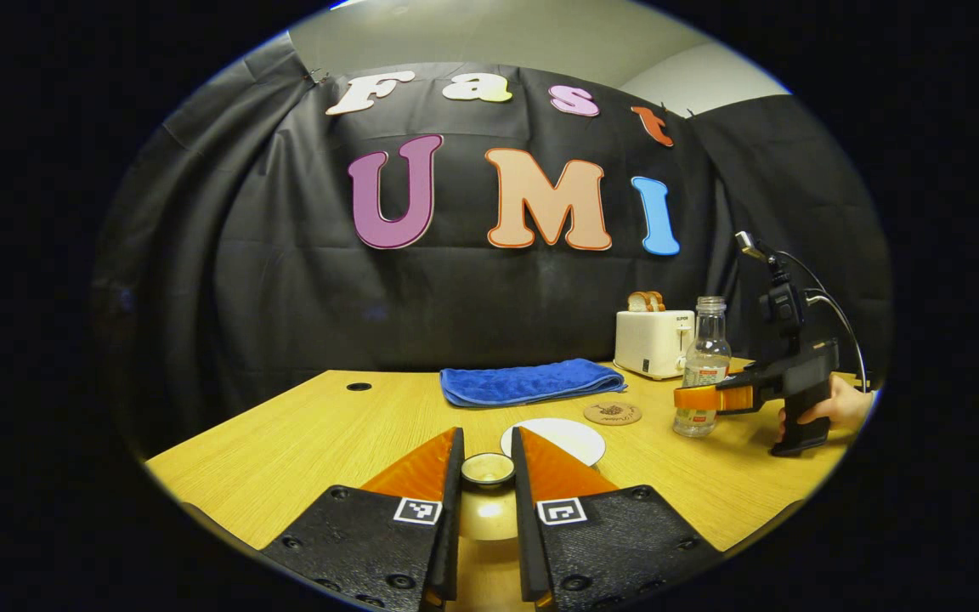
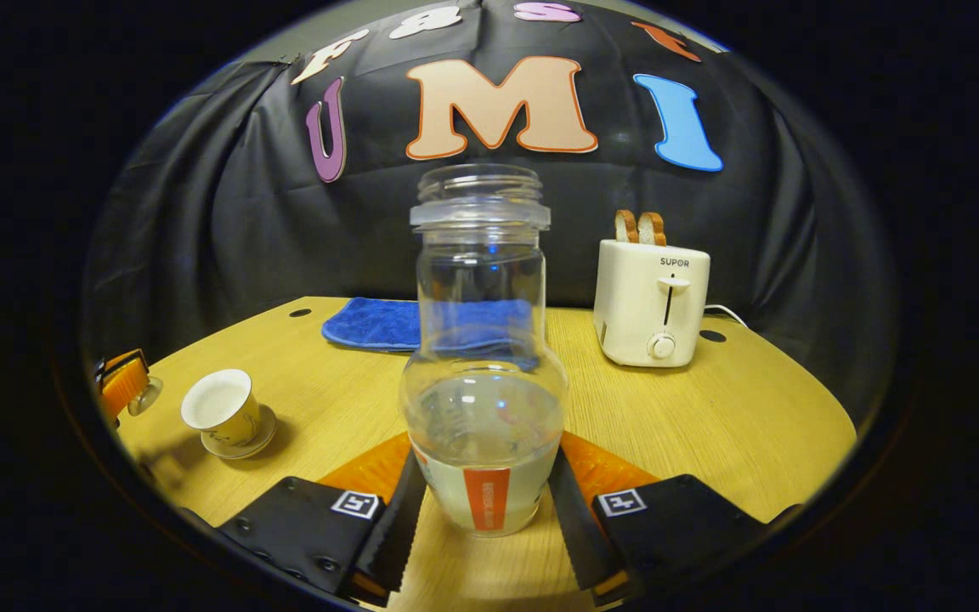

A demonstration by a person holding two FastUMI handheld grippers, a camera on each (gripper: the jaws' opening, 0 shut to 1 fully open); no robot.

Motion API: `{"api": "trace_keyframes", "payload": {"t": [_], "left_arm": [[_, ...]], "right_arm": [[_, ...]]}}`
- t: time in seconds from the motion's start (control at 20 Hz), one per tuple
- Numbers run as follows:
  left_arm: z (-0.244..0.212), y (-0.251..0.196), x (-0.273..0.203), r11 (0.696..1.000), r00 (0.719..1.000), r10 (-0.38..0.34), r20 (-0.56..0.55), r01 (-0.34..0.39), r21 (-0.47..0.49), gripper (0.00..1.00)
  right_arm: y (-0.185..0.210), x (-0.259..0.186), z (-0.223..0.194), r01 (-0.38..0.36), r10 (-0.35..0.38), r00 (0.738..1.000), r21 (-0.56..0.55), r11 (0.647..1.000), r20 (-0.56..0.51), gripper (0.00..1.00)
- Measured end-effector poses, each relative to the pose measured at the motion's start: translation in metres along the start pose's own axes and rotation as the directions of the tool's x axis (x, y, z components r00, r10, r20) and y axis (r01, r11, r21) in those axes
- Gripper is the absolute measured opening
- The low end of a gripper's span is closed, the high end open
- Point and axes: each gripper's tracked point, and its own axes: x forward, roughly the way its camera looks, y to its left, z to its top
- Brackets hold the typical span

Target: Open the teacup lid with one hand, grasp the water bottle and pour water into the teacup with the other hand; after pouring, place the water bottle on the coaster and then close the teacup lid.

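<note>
Wooden table [image 2: 710,416], water bottle [image 2: 483,374] between right jaws

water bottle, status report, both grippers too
Right gripper shut on water bottle, bottle upright on table. Left gripper shut on teacup lid, lifted off teacup. Teacup open, coaster free, nothing in the way.

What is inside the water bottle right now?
The water bottle has no cap and holds clear water in its lower part; above that it looks empty. Its label hides the very bottom.
</note>
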Motion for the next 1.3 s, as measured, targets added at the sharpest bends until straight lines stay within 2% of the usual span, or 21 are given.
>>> {"api": "trace_keyframes", "payload": {"t": [0.15,0.4,0.6,0.75,0.95,1.1,1.3], "left_arm": [[0.000,0.008,0.000,1.000,1.000,0.017,-0.001,-0.017,-0.001,0.26],[-0.001,0.022,0.001,0.999,0.999,0.052,-0.003,-0.052,-0.002,0.26],[-0.002,0.025,0.002,0.998,0.998,0.060,-0.004,-0.060,-0.002,0.27],[-0.002,0.026,0.002,0.998,0.998,0.065,-0.003,-0.065,-0.002,0.27],[-0.002,0.028,0.001,0.997,0.997,0.074,-0.003,-0.074,-0.002,0.26],[-0.002,0.028,0.001,0.997,0.997,0.077,-0.003,-0.077,-0.002,0.27],[-0.001,0.028,0.001,0.997,0.997,0.077,-0.002,-0.077,-0.002,0.26]], "right_arm": [[0.010,-0.004,0.000,-0.018,0.018,1.000,-0.059,0.998,0.001,0.77],[0.022,-0.017,0.025,0.001,0.011,0.999,-0.221,0.975,0.053,0.77],[0.030,-0.034,0.054,0.076,-0.027,0.992,-0.415,0.907,0.122,0.77],[0.036,-0.041,0.062,0.121,-0.053,0.989,-0.538,0.834,0.141,0.77],[0.042,-0.039,0.057,0.180,-0.092,0.982,-0.685,0.706,0.163,0.77],[0.052,-0.026,0.049,0.177,-0.107,0.984,-0.761,0.624,0.142,0.77],[0.060,-0.011,0.038,0.181,-0.112,0.983,-0.852,0.491,0.144,0.77]]}}
